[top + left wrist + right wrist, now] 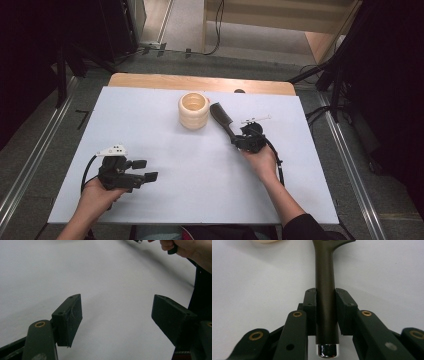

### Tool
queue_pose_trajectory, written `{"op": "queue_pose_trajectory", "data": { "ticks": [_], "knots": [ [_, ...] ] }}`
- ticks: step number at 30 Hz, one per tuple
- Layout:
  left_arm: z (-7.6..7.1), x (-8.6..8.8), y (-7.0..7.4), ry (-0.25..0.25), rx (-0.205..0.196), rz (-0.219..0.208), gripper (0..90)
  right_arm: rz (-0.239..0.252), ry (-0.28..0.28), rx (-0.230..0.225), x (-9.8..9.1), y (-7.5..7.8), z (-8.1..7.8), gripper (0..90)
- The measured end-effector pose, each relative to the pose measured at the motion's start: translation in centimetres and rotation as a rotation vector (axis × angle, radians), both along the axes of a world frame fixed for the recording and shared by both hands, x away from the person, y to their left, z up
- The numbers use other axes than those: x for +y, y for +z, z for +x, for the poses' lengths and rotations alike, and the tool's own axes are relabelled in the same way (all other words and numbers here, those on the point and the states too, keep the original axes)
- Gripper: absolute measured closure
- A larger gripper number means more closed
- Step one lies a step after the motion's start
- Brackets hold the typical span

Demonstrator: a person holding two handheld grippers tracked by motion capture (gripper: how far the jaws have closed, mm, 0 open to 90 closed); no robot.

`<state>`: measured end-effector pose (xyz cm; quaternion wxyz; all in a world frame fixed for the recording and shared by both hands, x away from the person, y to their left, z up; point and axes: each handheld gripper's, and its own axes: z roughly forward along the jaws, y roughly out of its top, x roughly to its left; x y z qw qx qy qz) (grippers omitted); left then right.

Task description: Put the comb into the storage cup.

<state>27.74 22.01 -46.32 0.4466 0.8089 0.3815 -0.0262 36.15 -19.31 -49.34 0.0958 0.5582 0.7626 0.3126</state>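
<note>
Fingers of the right gripper pinch the dark handle of a hairbrush, one pad on each side, with the handle's chrome end cap sticking out behind them toward the hand. From the high view, the right gripper sits right of centre on the white counter, and the hairbrush runs from it up and to the left, its bristled head ending just beside a cream ribbed cup. That cup stands upright near the far edge and is the one thing close to the brush head; whether the two touch I cannot tell. Well apart, at the near left, the left gripper rests low over the counter with its fingers spread wide and nothing between them, only bare white surface ahead.
</note>
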Motion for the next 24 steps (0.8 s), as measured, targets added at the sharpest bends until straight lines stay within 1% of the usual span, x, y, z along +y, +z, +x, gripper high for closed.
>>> {"op": "queue_pose_trajectory", "data": {
  "ticks": [3, 7, 8, 10, 12, 13, 14, 17, 20, 24],
  "knots": [
    [0.1, -0.2, 0.0, 0.003, 0.005, -0.003, 25.4, 0.014, -0.009, -0.010, -0.5, 0.5, -0.2, 70.4],
    [0.5, -0.8, 0.1, 0.002, 0.010, 0.006, 25.3, 0.032, -0.021, -0.026, -1.3, 1.3, -0.7, 70.4],
    [0.6, -0.9, 0.2, 0.002, 0.011, -0.001, 25.3, 0.035, -0.026, -0.029, -1.4, 1.4, -0.7, 70.4],
    [0.8, -1.1, 0.2, 0.007, 0.018, -0.011, 25.3, 0.033, -0.022, -0.036, -1.6, 1.7, -1.0, 70.4],
    [1.0, -1.4, 0.3, 0.014, 0.024, -0.008, 25.1, 0.036, -0.021, -0.038, -1.8, 1.9, -1.2, 70.4],
    [1.1, -1.6, 0.4, 0.026, 0.026, -0.008, 25.0, 0.041, -0.021, -0.034, -1.9, 2.0, -1.3, 70.4],
    [1.2, -1.8, 0.5, 0.033, 0.025, -0.003, 24.9, 0.040, -0.018, -0.040, -1.9, 2.1, -1.4, 70.4],
    [1.4, -2.0, 0.7, 0.030, 0.018, -0.012, 24.9, 0.044, -0.019, -0.046, -2.1, 2.4, -1.7, 70.4],
    [1.9, -2.5, 1.1, 0.029, 0.023, -0.020, 25.1, 0.053, -0.017, -0.055, -2.4, 2.8, -2.2, 70.4],
    [2.5, -3.0, 1.4, 0.036, 0.039, -0.012, 25.4, 0.048, -0.016, -0.057, -2.6, 3.1, -2.7, 70.4]
  ]
}}
